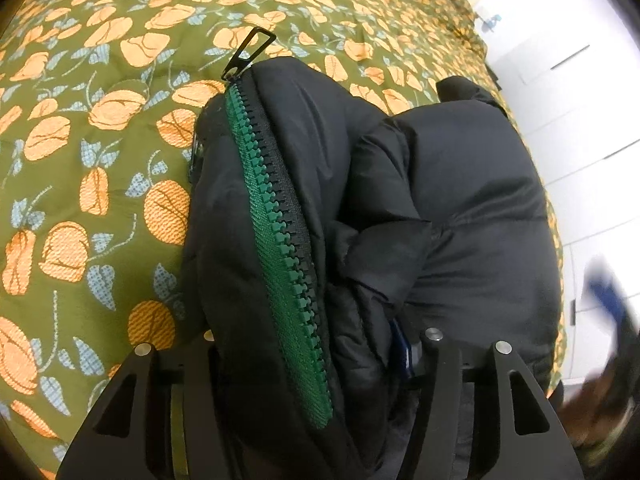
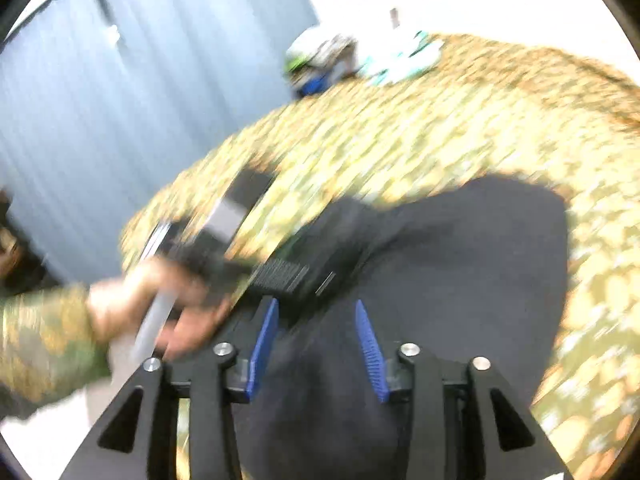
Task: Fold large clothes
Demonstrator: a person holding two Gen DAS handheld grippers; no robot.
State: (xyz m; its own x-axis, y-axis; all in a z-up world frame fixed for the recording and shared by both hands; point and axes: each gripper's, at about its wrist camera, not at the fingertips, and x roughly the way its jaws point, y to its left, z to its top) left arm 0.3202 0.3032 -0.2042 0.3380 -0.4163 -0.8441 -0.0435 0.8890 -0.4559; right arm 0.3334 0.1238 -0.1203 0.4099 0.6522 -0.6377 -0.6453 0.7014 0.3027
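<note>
Between the left gripper's (image 1: 316, 344) black fingers, a thick fold of the black puffer jacket (image 1: 452, 200) is bunched.

Its jaws stand partly apart with the padded cloth and green zipper (image 1: 280, 236) filling the gap, though whether the pads still press on it I cannot tell; the zipper pull (image 1: 250, 54) sticks out over the orange-flowered bedspread (image 1: 80, 128), on which the jacket lies heaped; in the blurred right wrist view, the right gripper (image 2: 318, 350) shows its blue pads (image 2: 370, 350) parted and clear of the dark cloth beneath, nothing between them; to its left, the person's left hand (image 2: 160, 304) holds the other tool; judging by this, a fold is being laid down; next, the right gripper likely needs a fresh edge to take, squarely, so the slippery padding doesn't spring back.
</note>
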